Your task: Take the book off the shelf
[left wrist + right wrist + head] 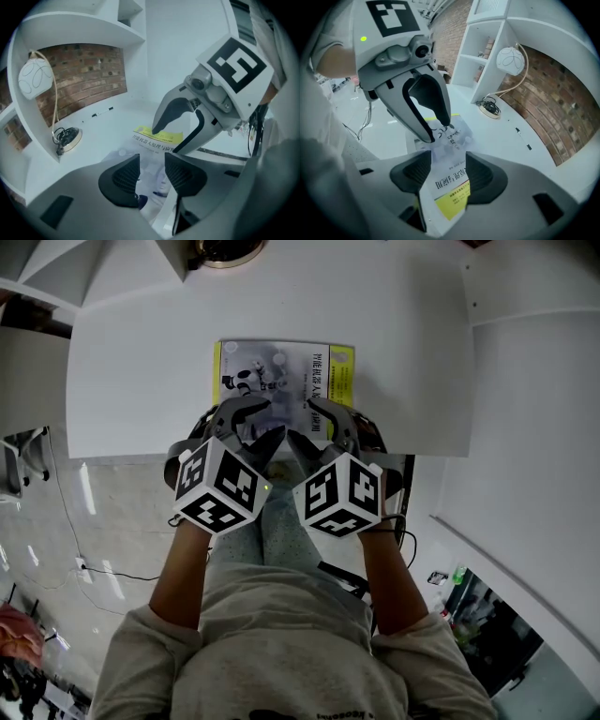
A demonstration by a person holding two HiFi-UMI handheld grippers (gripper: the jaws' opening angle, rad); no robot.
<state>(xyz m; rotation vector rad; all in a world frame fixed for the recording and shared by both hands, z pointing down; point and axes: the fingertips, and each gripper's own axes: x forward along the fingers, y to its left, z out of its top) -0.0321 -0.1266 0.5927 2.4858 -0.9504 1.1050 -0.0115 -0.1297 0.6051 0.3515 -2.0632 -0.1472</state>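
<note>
The book point(281, 371) lies flat, cover up, on the white bench point(131, 381), at upper centre of the head view. Its near edge is close to the bench's front edge. Both tongs tilt down over that near edge, side by side: the left tongs point(251, 432) at the book's lower-left corner, the right tongs point(319, 432) at its lower-right. Each pair stands open, gripping nothing, and the cover shows through the gaps. Whether a tip touches the book is unclear. A lamp point(510, 61) sits by the brick wall.
</note>
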